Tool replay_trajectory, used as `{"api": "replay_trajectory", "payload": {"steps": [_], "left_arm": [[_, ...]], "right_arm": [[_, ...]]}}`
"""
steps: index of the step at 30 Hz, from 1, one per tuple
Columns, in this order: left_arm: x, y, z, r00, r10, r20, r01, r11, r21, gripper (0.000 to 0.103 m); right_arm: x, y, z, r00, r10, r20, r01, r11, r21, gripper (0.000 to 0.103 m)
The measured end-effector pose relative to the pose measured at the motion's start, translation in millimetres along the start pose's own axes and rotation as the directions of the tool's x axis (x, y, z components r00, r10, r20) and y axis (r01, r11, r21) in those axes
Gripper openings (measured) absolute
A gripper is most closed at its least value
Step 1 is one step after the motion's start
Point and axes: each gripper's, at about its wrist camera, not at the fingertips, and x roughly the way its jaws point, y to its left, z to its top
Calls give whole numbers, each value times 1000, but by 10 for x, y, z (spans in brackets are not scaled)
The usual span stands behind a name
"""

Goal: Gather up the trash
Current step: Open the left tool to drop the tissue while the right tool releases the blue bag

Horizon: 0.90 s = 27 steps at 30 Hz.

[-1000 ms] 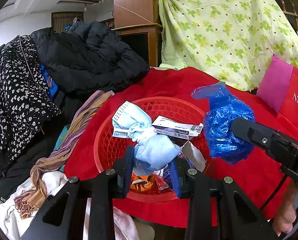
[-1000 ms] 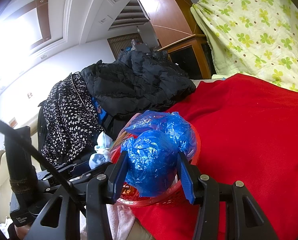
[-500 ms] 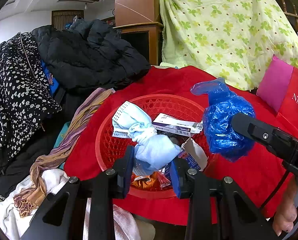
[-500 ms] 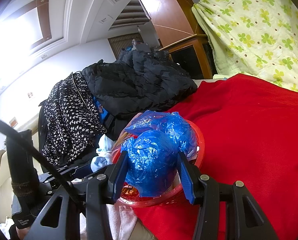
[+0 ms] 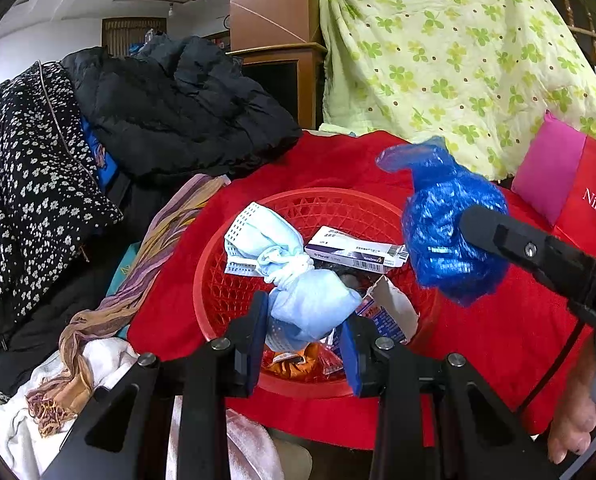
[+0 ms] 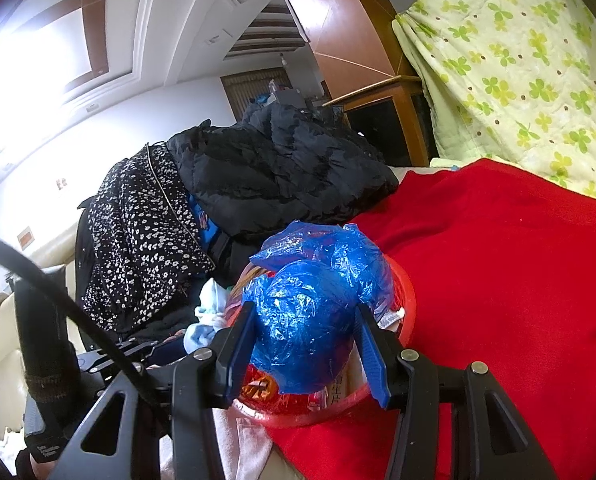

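Note:
A round red mesh basket sits on a red blanket and holds a white medicine box, torn packaging and orange wrappers. My left gripper is shut on a knotted light blue cloth bundle that hangs over the basket's near side. My right gripper is shut on a crumpled blue plastic bag, held above the basket rim. In the left wrist view that blue bag hovers over the basket's right edge, with a right finger pressed against it.
Black and floral jackets are piled at the left, with a striped scarf and white cloth below them. A green clover quilt drapes behind. A pink cushion and red bag lie at the right. A person's fingers show at bottom right.
The blue bag in my right gripper has edged slightly left toward the basket. My left gripper and its cloth bundle have stayed in place.

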Motion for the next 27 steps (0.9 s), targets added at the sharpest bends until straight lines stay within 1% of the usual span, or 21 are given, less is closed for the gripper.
{"api": "replay_trajectory", "payload": {"steps": [3,8,10,13,14,15,16,17,18,20,22,27], "left_arm": [[13,-2,46,1000,-3,5,3,1000,13,36],[117,64,176,999,-52,-5,52,999,13,36],[186,136,238,995,-95,-19,95,996,-5,36],[283,214,276,989,-140,-42,139,990,-26,36],[315,226,283,988,-150,-48,148,988,-30,38],[348,240,286,986,-161,-52,160,987,-35,44],[384,254,280,983,-172,-59,169,985,-46,57],[420,270,269,982,-177,-70,173,983,-60,63],[440,285,245,981,-179,-77,173,982,-75,68],[455,294,194,978,-187,-87,179,979,-93,72],[461,279,135,979,-179,-100,170,981,-92,76],[385,184,47,986,-137,-97,131,990,-60,77]], "right_arm": [[32,-14,80,1000,-6,7,6,1000,-3,52],[137,-65,250,1000,-16,14,16,1000,10,52],[200,-111,326,1000,-9,13,8,999,34,52],[322,-183,415,1000,15,5,-16,996,85,52],[381,-212,440,1000,31,-2,-31,993,113,52],[441,-234,456,999,43,-8,-41,990,137,53],[487,-246,465,999,49,-15,-46,987,153,57],[557,-267,473,998,58,-27,-53,983,177,60],[612,-293,472,997,68,-40,-58,978,203,67],[694,-373,445,993,103,-54,-85,960,268,68],[699,-438,402,991,122,-51,-101,947,304,69],[509,-621,269,995,96,-35,-80,944,319,69]]}}
